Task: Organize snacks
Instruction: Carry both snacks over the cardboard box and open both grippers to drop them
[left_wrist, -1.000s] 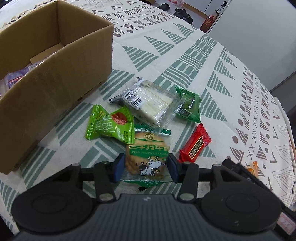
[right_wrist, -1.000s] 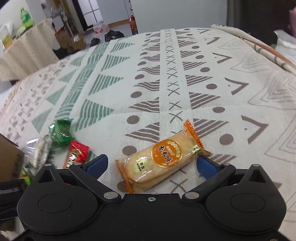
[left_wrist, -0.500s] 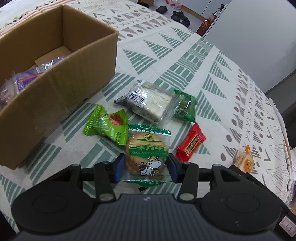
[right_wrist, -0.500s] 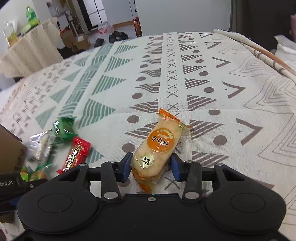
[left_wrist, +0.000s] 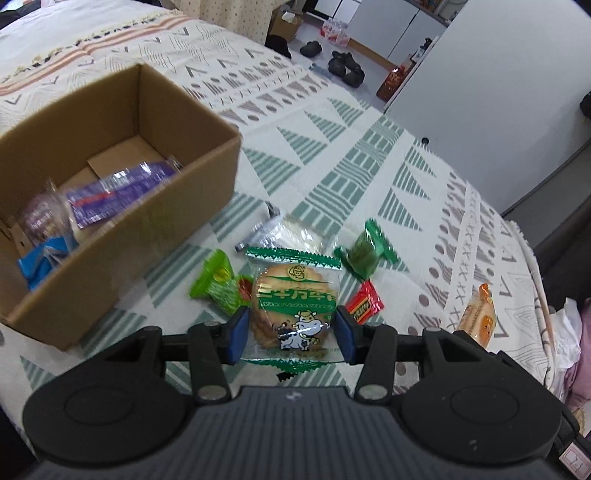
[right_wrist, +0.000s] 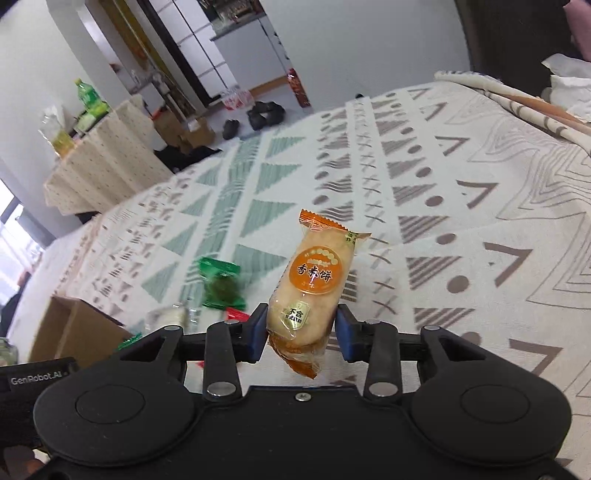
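In the left wrist view, the left gripper (left_wrist: 291, 334) sits at the bottom centre of the frame, its 2 blue pads clamped on the sides of a clear-wrapped biscuit pack (left_wrist: 295, 306) with green trim and a cartoon cow. Just past it on the patterned bedspread (left_wrist: 332, 155) lie a light green candy packet (left_wrist: 218, 284) at its left, a red wrapped sweet (left_wrist: 364, 303) at its right, a clear sandwich-style pack (left_wrist: 291, 236) behind, and a dark green packet (left_wrist: 365, 251) at centre right. The cardboard box (left_wrist: 147, 221) fills the upper left, with purple and blue wrapped snacks inside. In the right wrist view, the right gripper (right_wrist: 301, 332) at lower centre is closing its jaws on the lower part of an orange rice cracker pack (right_wrist: 314, 280), which stands tilted between the pads, clear of the bedspread. The same pack shows at the right edge of the left wrist view. Farther off are shoes (right_wrist: 264, 112) on the floor and a draped side counter (right_wrist: 107, 155) carrying bottles.
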